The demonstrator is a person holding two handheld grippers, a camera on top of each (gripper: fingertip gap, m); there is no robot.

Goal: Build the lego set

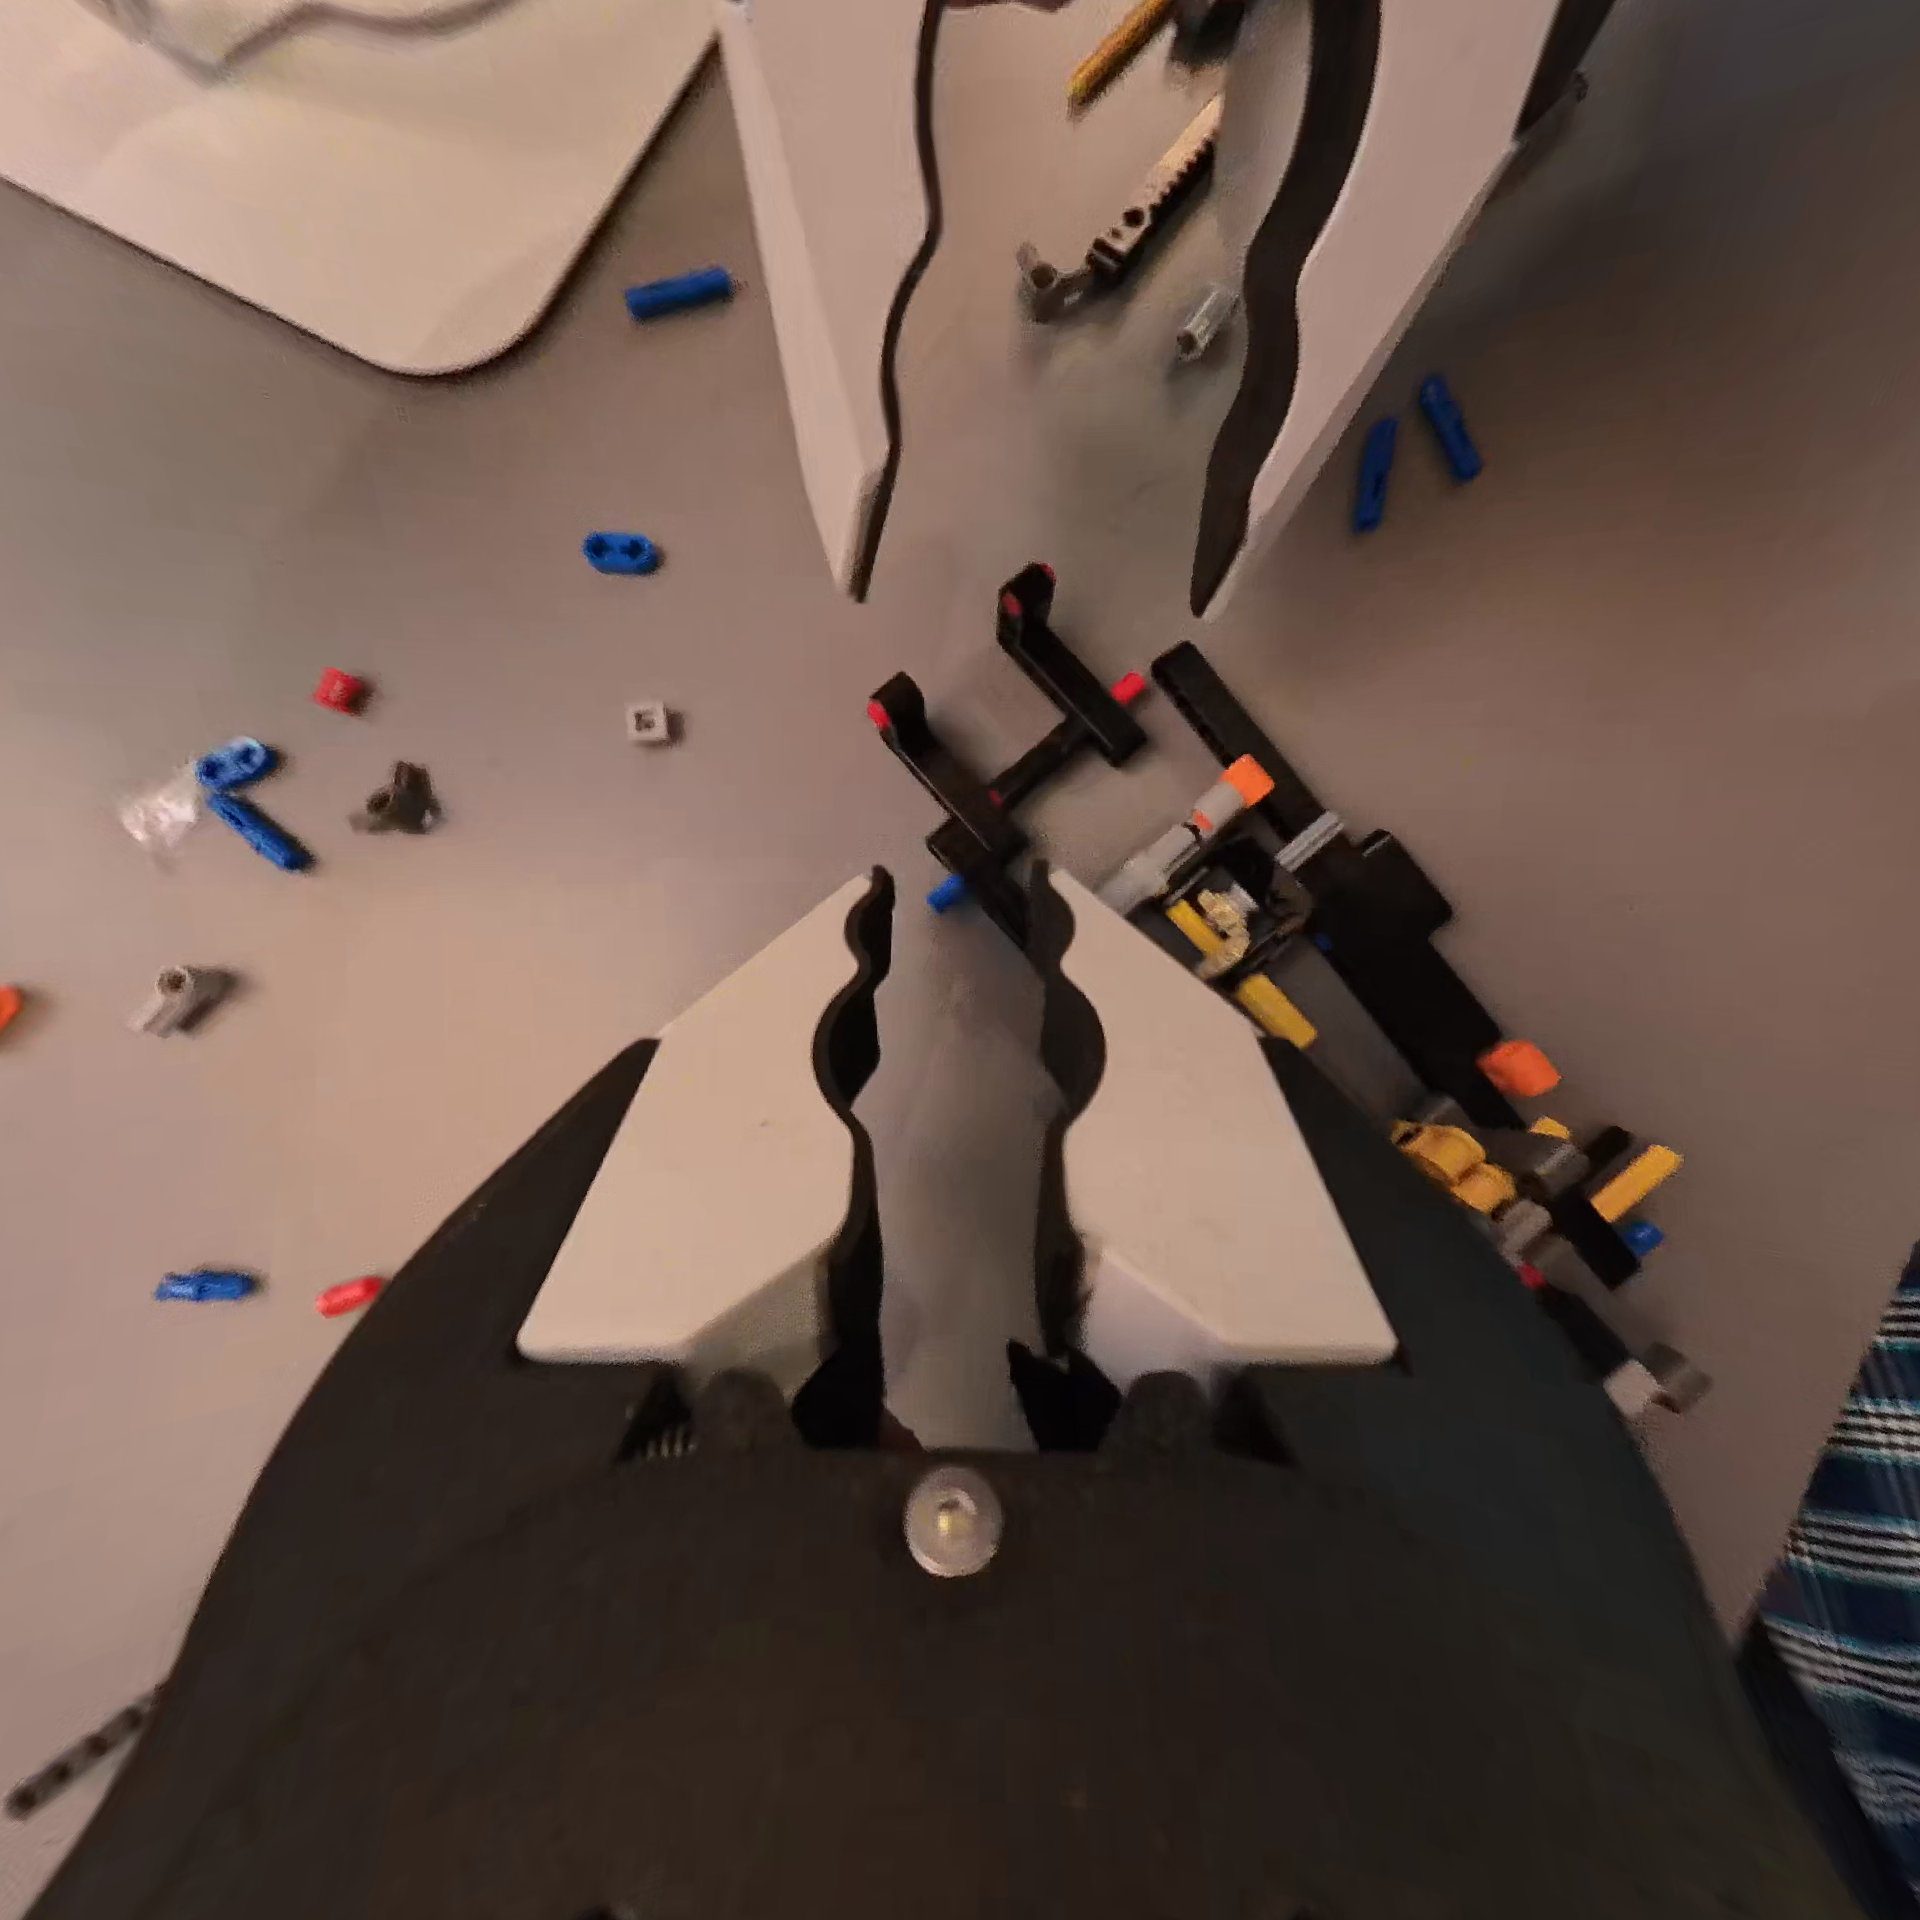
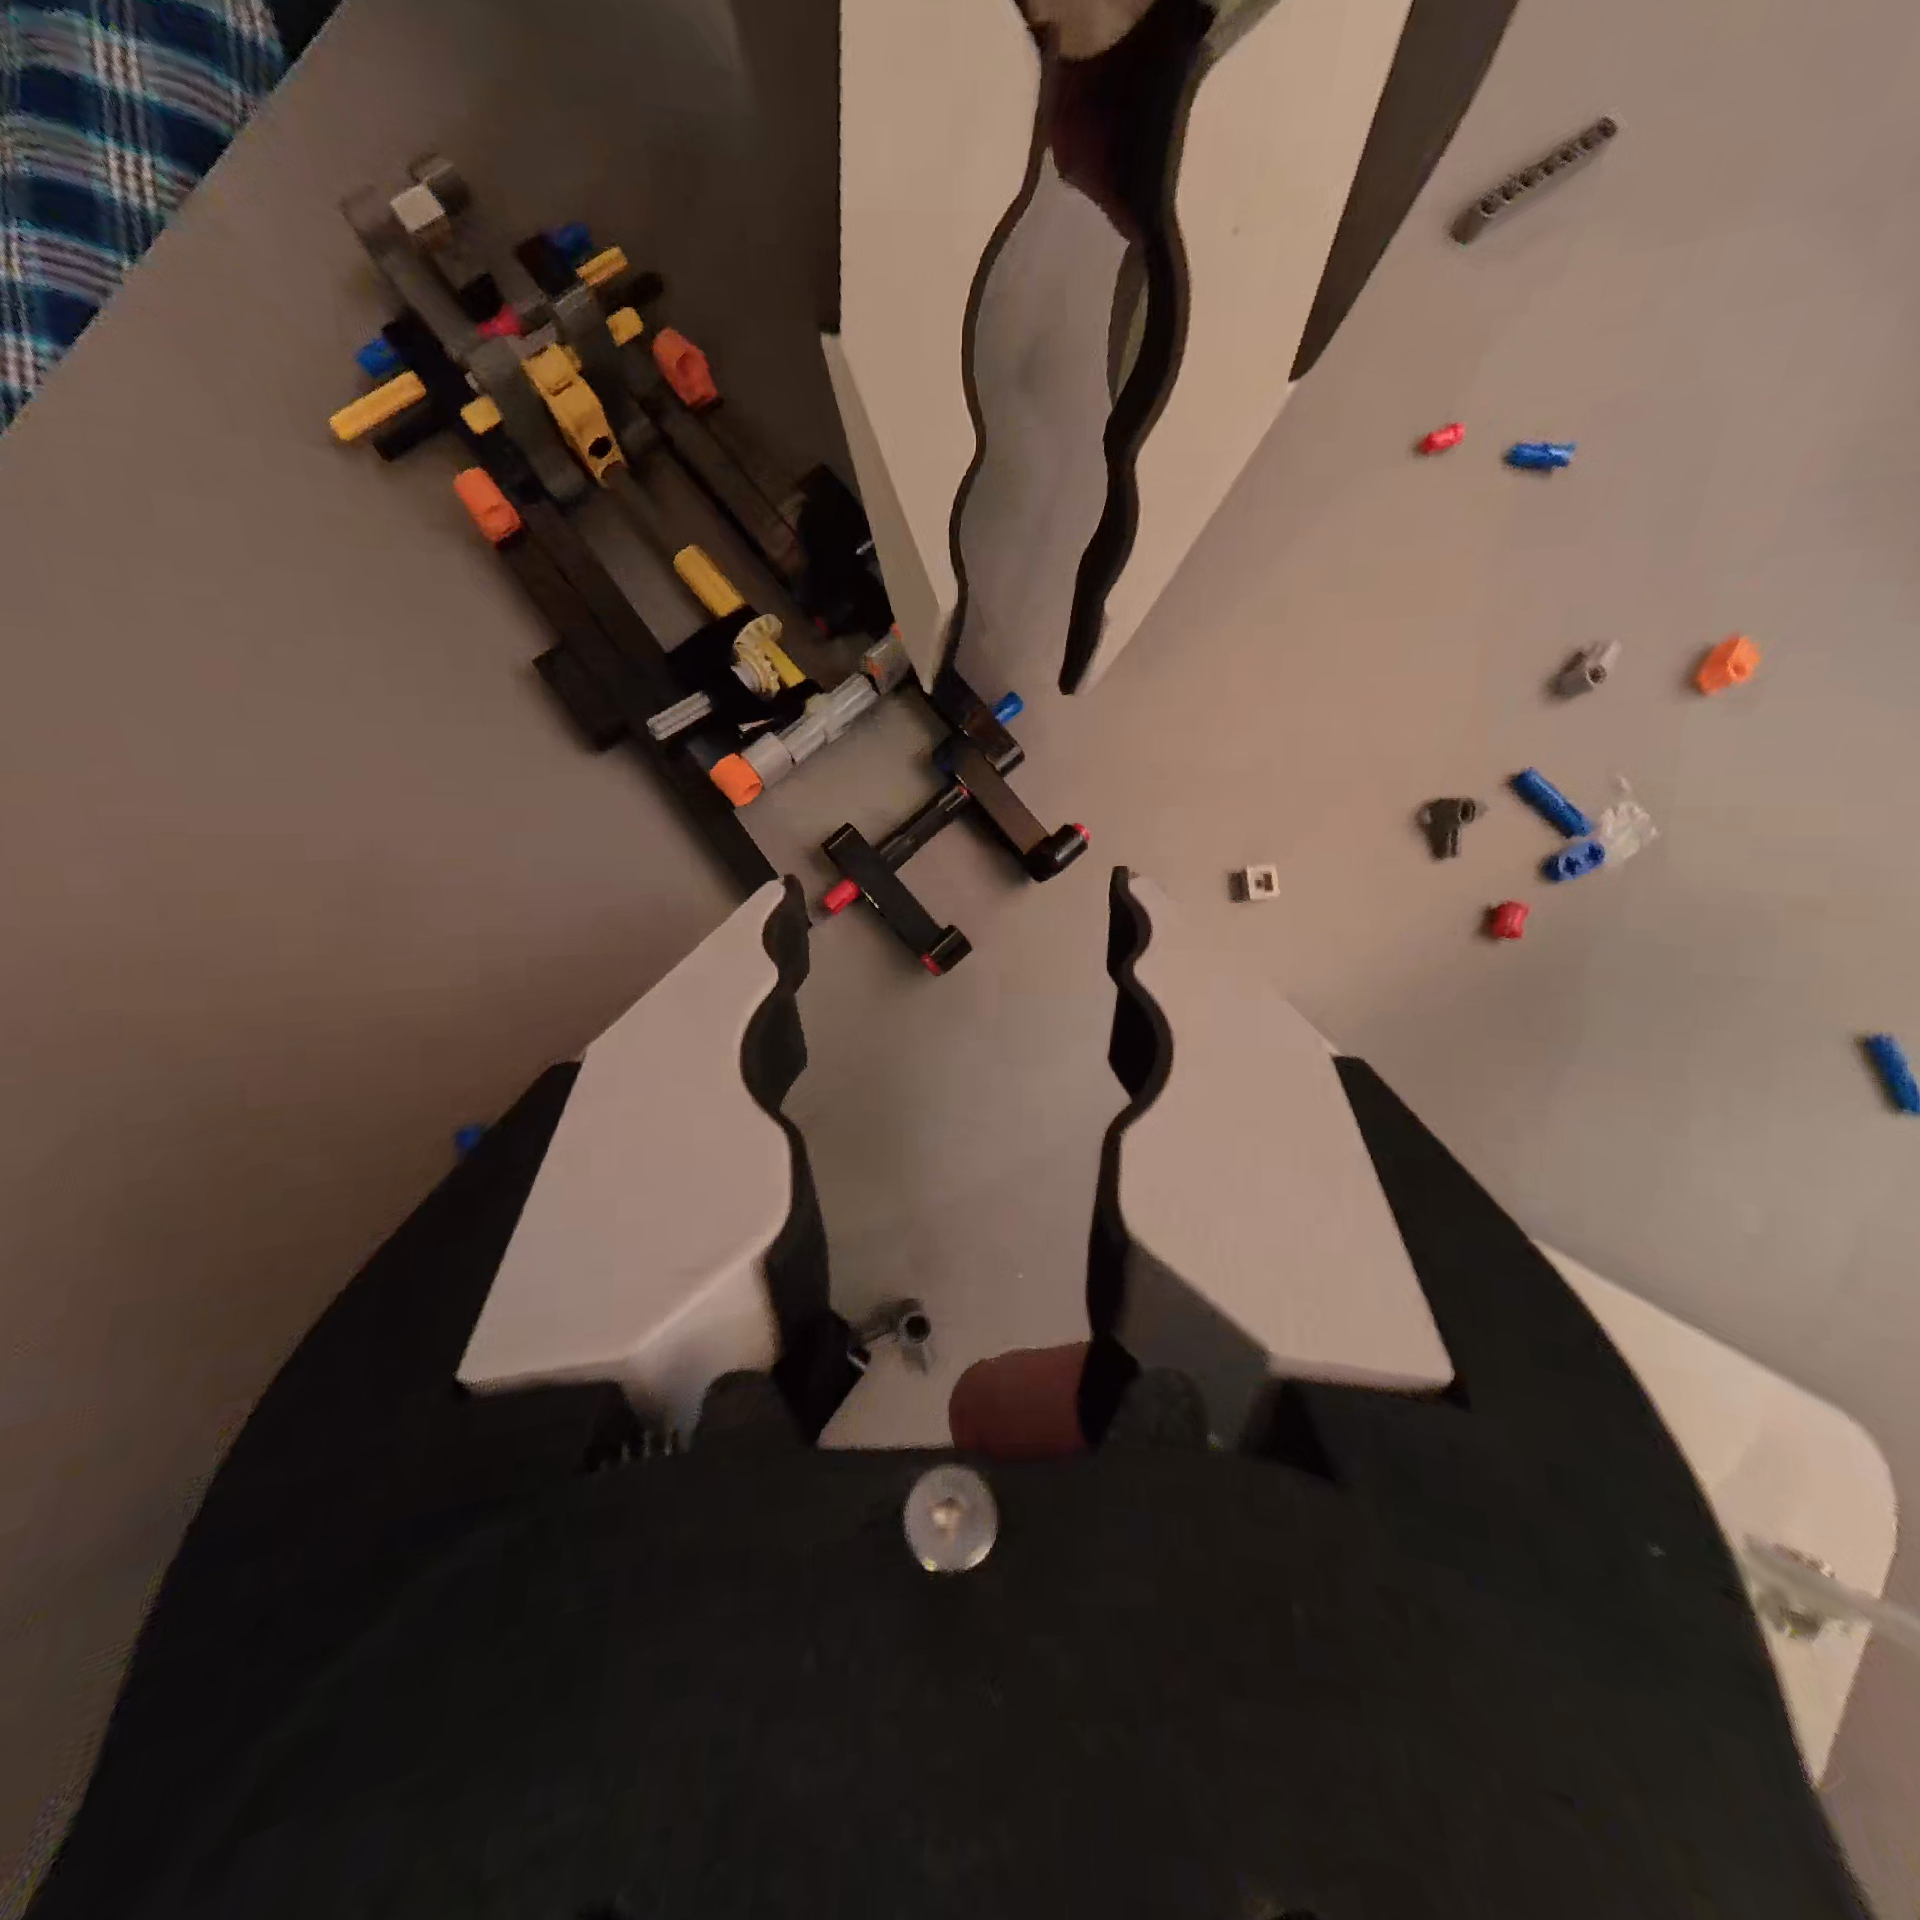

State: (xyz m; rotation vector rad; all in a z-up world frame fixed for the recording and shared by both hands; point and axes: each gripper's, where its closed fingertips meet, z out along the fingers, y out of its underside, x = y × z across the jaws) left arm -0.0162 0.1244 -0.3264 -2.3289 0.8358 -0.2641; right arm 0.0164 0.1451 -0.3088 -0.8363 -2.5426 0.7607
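Evidently we were between placements: both tools hovered over the grey worktop (image 1: 520, 935), facing each other across the front end of the half-built lego chassis (image 1: 1340, 935), and neither held a piece. Our left tool (image 1: 961, 878) stood narrowly parted, its tips just beside the black H-shaped frame (image 1: 1018, 748) that sticks out from the chassis, one tip near or touching a black beam there; we could not tell which. Our right tool (image 2: 951, 883) was spread wide and empty, just short of the same frame from the opposite side.

Loose parts lay scattered well apart from the model, among them blue pins (image 1: 255, 826), a red bush (image 1: 341, 689) and a grey connector (image 1: 182, 997). We judged the step to be steadying or seating that front frame. Next, one tool would need to brace the chassis while the other closed on the frame squarely, without skidding the model.
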